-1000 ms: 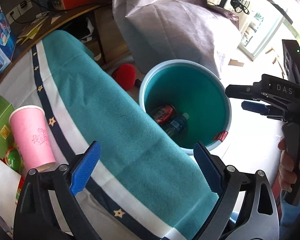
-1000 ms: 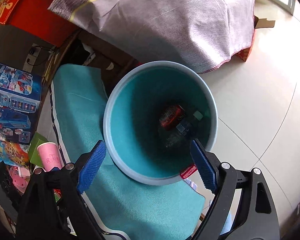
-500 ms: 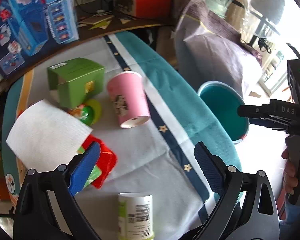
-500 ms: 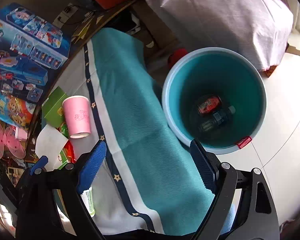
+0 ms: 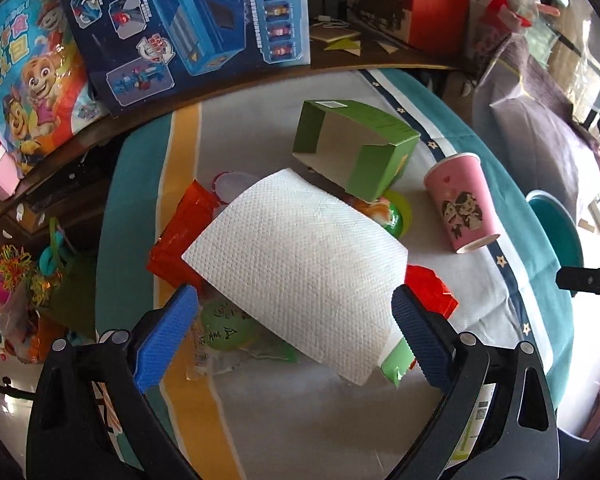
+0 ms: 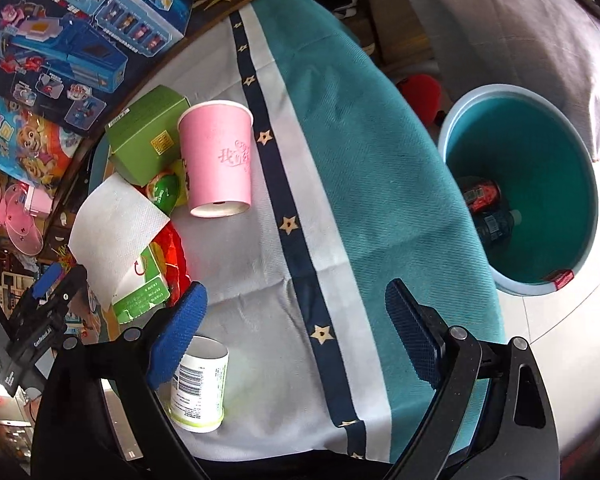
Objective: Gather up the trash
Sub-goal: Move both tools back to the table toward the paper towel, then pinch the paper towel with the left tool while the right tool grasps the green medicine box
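- The left tongs (image 5: 294, 330) are standing wide and empty over a white paper towel (image 5: 300, 264) that is lying atop red and green wrappers.
- The right tongs (image 6: 294, 330) are opening, gripping nothing, above the striped cloth covering the surface (image 6: 340, 160).
- A pink cup (image 6: 216, 164) is sitting upside down beside a green box (image 6: 144, 136); a white cup (image 6: 198, 388) is standing near the right tongs.
- On the floor just beside the surface, a teal bin (image 6: 540, 184) is holding a can and a bottle.
- Toy boxes (image 5: 188, 20) are leaning behind the surface.
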`<state>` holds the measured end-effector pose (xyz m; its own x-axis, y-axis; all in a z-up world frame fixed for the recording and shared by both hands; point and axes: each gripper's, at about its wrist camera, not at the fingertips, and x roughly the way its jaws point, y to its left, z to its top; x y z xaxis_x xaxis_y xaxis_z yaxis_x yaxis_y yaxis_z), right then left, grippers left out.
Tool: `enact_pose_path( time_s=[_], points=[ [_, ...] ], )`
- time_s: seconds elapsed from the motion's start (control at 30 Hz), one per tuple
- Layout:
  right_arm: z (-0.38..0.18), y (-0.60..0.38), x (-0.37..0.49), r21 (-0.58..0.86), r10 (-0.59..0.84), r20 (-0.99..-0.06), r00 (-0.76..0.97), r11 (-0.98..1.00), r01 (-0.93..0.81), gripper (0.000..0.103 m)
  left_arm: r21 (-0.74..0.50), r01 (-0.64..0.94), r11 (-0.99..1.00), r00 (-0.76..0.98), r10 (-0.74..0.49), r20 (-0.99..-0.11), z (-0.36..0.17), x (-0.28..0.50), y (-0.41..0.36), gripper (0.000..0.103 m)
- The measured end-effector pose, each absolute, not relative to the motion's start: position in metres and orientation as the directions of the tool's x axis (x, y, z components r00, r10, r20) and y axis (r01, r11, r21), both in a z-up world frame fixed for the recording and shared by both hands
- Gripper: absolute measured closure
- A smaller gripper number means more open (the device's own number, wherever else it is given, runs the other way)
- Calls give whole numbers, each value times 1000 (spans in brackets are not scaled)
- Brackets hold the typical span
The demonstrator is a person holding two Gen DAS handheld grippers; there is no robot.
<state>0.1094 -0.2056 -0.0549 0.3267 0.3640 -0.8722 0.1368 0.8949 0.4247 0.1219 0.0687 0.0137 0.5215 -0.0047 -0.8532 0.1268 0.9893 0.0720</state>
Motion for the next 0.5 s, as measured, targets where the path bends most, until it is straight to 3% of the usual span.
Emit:
enact_pose_path(
  time_s=[0.4,0.43,0.5],
  points=[
    [-72,-189,127,405,359,-894,268,903,142,16,182,188,965,525,57,-849,-28,146,47,6],
    [-73,-189,128,405,359,-895,266,903,143,16,180,192,965,527,53,-848,-29,146,46,8],
    [-75,-189,128,406,361,-895,261,903,144,16,160,212,964,525,26,-851,-31,143,45,24]
  ],
)
